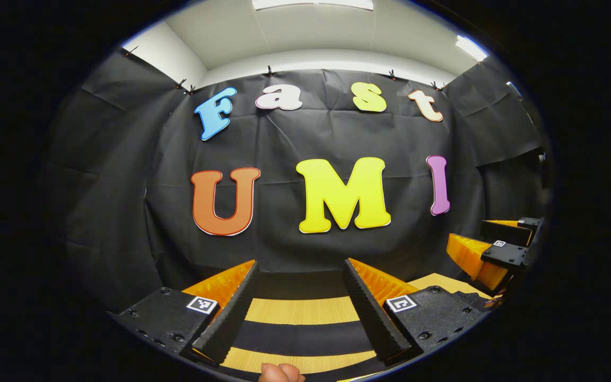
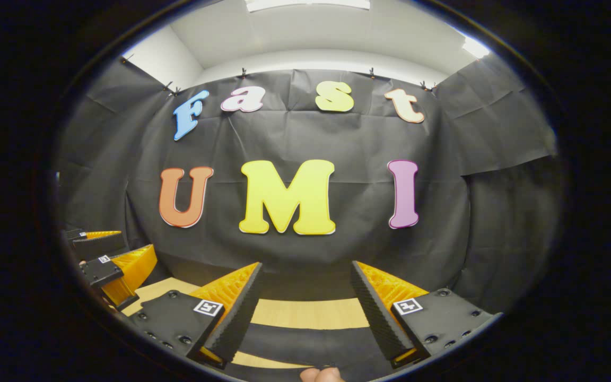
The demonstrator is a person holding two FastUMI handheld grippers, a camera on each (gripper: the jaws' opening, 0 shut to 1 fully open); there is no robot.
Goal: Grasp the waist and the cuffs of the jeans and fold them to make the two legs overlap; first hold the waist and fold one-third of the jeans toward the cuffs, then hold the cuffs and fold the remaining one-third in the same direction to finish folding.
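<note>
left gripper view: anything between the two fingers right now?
Nothing gripped. Between the left gripper fingers the left gripper view shows a wooden tabletop crossed by a dark band.

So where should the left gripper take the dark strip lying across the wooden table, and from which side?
Probably its near edge, coming down from above: the dark strip lies flat across the table, so only an edge can be pinched. The left gripper is open and straddles it already. Whether the strip is the jeans, I cannot tell.
</note>
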